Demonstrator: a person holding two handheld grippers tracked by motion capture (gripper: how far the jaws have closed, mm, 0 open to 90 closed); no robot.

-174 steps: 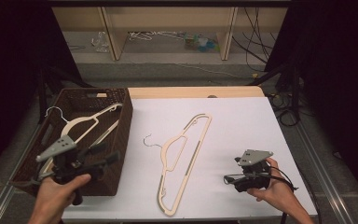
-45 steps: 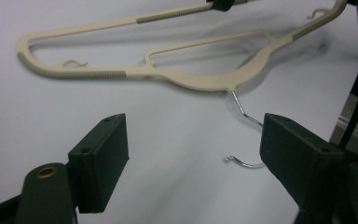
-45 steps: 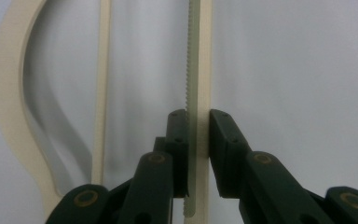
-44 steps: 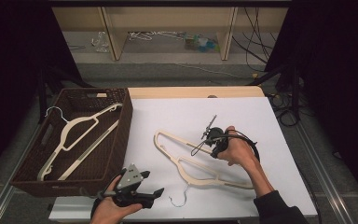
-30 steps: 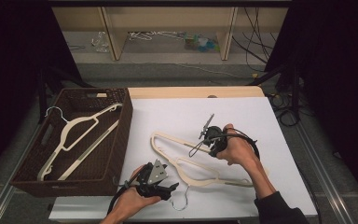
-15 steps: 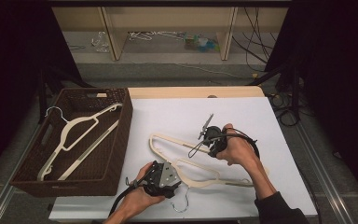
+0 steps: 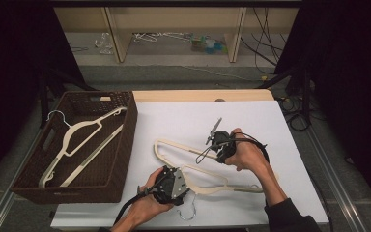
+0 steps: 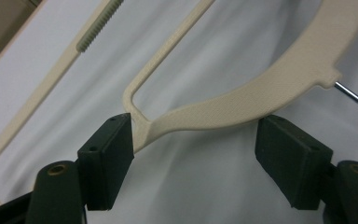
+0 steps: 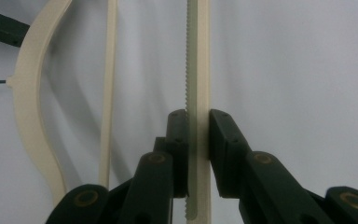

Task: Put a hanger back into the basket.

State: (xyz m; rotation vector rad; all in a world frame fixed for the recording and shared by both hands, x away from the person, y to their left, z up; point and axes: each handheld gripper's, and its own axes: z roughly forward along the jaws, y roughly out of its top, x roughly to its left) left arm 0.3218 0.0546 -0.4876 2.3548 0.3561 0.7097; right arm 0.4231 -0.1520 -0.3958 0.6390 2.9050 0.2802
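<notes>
Two cream hangers (image 7: pixel 200 166) (image 7: pixel 79 142), one wicker basket (image 7: pixel 125 140), apparently two tools (image 7: pixel 174 186) (image 7: pixel 217 145).

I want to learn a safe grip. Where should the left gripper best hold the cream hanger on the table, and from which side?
Probably the broad curved shoulder near the neck of the cream hanger, approached from the table's near edge: the open left gripper already straddles that flat, wide part, while the right gripper clamps the notched bar.

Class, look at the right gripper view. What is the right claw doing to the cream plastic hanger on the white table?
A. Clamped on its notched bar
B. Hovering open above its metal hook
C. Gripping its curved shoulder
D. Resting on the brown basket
A: in the right gripper view the right claw has its jaws pressed against both sides of the notched bar of the cream plastic hanger.
</notes>
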